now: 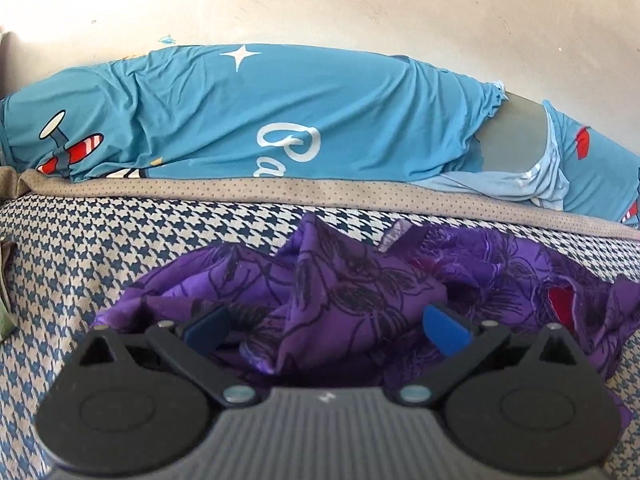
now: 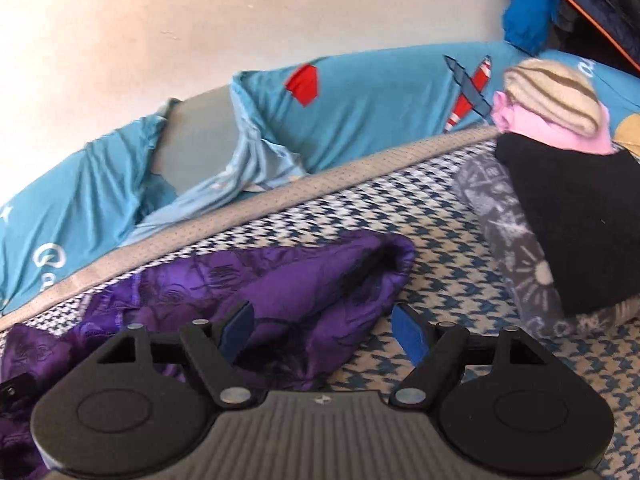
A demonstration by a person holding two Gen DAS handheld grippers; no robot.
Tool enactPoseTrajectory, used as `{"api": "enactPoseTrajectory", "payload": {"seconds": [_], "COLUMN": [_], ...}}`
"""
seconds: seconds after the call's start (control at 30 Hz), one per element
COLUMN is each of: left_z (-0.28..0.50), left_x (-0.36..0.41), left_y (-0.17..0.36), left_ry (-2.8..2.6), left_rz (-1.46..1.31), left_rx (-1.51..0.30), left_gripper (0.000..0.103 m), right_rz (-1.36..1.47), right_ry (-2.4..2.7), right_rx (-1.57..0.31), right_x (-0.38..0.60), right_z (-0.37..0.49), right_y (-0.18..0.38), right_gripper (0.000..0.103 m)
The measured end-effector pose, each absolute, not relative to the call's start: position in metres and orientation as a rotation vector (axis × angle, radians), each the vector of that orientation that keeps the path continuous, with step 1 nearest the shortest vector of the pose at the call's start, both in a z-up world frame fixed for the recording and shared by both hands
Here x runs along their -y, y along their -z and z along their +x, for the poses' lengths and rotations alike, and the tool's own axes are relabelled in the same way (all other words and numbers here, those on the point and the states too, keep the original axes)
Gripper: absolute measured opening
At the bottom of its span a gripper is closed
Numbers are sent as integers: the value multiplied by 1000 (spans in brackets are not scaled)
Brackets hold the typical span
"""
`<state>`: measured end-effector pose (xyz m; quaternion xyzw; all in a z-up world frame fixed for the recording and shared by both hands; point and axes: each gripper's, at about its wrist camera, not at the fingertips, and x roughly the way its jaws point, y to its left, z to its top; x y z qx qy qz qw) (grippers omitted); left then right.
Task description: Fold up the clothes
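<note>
Purple garment [image 1: 360, 292] lies crumpled on my houndstooth sheet [image 1: 100, 248]; left gripper [image 1: 326, 330] and right gripper [image 2: 322, 332] both gape wide, gripping nothing.

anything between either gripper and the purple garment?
Nothing visible. The left gripper is open right over the crumpled purple garment. The right gripper is open at the garment's edge, bare bedspread beside it. The folded stack sits off to its right.
</note>
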<state>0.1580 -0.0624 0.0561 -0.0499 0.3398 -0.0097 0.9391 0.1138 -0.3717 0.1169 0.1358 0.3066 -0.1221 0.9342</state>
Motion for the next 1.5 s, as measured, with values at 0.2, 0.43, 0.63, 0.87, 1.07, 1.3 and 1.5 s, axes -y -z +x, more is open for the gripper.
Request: {"api": "enactPoseTrajectory", "payload": {"seconds": [0.2, 0.43, 0.63, 0.87, 1.07, 1.3, 1.5], "left_z": [162, 159, 160, 157, 149, 140, 134], "left_x": [61, 75, 76, 78, 69, 32, -20], "left_y": [-52, -48, -45, -45, -61, -84, -97], "left_ry": [63, 120, 114, 81, -26, -219, -414], "left_rz": [-113, -28, -12, 17, 46, 30, -53], "left_rx": [-720, -719, -722, -720, -649, -574, -580], "left_gripper": [100, 62, 28, 14, 12, 12, 12], "right_rz": [286, 260, 259, 260, 250, 236, 211], "right_ry": [169, 119, 102, 96, 102, 96, 78], "right_rx": [-645, -683, -699, -713, -714, -706, -695], "right_x": [356, 339, 336, 334, 332, 325, 313], "right_z": [118, 123, 124, 126, 129, 132, 133], "right_y": [-115, -110, -108, -104, -102, -103, -104], "right_gripper": [76, 76, 76, 76, 76, 76, 76]}}
